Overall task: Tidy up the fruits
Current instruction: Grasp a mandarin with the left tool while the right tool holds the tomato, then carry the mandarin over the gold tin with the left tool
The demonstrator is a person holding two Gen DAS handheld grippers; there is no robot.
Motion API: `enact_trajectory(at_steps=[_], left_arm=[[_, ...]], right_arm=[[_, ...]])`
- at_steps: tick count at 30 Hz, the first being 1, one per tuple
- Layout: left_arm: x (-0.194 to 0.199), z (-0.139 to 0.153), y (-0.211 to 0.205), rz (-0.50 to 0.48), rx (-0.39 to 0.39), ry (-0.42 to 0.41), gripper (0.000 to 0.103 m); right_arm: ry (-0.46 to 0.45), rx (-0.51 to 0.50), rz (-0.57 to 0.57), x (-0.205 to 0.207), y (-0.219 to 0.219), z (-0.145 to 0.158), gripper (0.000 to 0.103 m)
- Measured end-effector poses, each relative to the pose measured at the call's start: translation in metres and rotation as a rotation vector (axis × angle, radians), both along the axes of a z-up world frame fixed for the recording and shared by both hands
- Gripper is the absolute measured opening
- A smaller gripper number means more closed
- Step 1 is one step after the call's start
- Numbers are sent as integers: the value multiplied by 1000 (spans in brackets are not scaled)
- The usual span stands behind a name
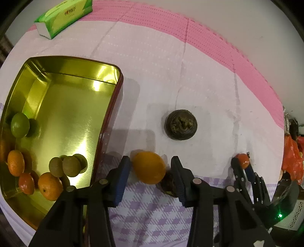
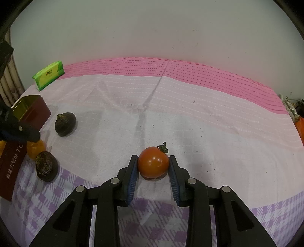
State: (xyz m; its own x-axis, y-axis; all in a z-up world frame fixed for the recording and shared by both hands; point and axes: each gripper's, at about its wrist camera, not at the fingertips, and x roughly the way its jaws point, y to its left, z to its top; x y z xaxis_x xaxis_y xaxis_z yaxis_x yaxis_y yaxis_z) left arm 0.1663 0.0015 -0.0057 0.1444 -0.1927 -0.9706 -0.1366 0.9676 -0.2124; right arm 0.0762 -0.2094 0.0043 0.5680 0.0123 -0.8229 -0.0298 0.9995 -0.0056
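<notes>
A small orange [image 1: 149, 168] lies on the cloth between the fingers of my left gripper [image 1: 150, 159]. The pads stand close on both sides, with a thin gap still showing at the right one. A dark brown fruit [image 1: 168, 184] rests right behind that finger, and another dark fruit [image 1: 180, 125] sits farther out. My right gripper [image 2: 153, 158] is shut on a red-orange tomato [image 2: 153, 164] with a green stem, resting on the cloth. The gold tin [image 1: 114, 114] at the left holds a lime [image 1: 20, 127], several small oranges and brown round fruits [image 1: 71, 166].
A green tissue pack [image 1: 62, 17] lies at the far left of the table, near the wall. The tin's dark red wall [image 2: 32, 112] stands at the left of the right wrist view. Red and orange bags [image 1: 292, 161] hang past the table's right edge.
</notes>
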Motion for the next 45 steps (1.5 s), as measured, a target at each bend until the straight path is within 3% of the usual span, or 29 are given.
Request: enact_trajectory(at_steps=[14, 21, 26, 35, 45], left_arm=[[-2, -4, -1, -10, 6, -12, 33], [-14, 21, 1, -54, -22, -68, 33], [-20, 44, 10, -67, 24, -152, 33], [-27, 57, 57, -11, 64, -183, 33], [-31, 52, 108, 37, 150, -191, 33]], right_arm=[[0, 0, 0, 0, 0, 0, 33], [0, -3, 0, 0, 1, 0, 33], [0, -5, 0, 0, 2, 0, 33], [0, -12, 2, 1, 4, 0, 33], [0, -16, 3, 2, 4, -1, 33]])
